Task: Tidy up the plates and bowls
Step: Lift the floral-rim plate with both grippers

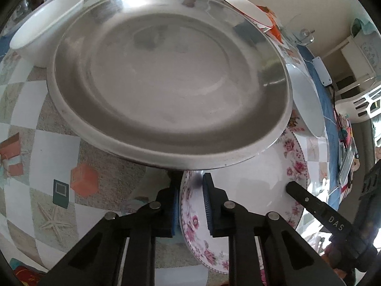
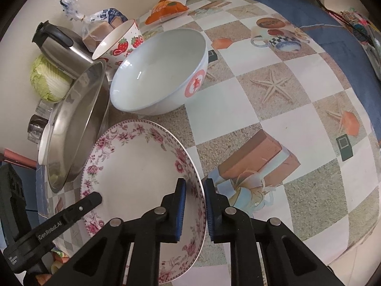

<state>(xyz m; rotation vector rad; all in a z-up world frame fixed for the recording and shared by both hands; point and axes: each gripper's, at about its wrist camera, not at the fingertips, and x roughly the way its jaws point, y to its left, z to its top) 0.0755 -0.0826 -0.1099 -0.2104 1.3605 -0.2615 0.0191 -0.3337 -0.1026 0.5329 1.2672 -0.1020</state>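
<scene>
Both tools straddling the floral plate [image 2: 142, 166] rim: left tool [image 1: 190, 205] on its near edge, right tool [image 2: 194, 211] on the opposite rim, pads seemingly pinching. Floral plate low over the worktop [image 2: 262, 100], tucked partly beneath the steel plate [image 1: 166, 78]. Risk: lifting could tip that steel plate into the white bowl [image 2: 159, 71], or porcelain slipping through a shallow grip

Checkered table [image 2: 257, 100] with bowl [image 2: 159, 71]

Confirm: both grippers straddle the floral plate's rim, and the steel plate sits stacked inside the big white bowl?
Not quite. Both grippers, left and right, do straddle the floral plate rim, but the steel plate overlaps that plate's far edge, beside the big white bowl, per the right wrist view.
</scene>
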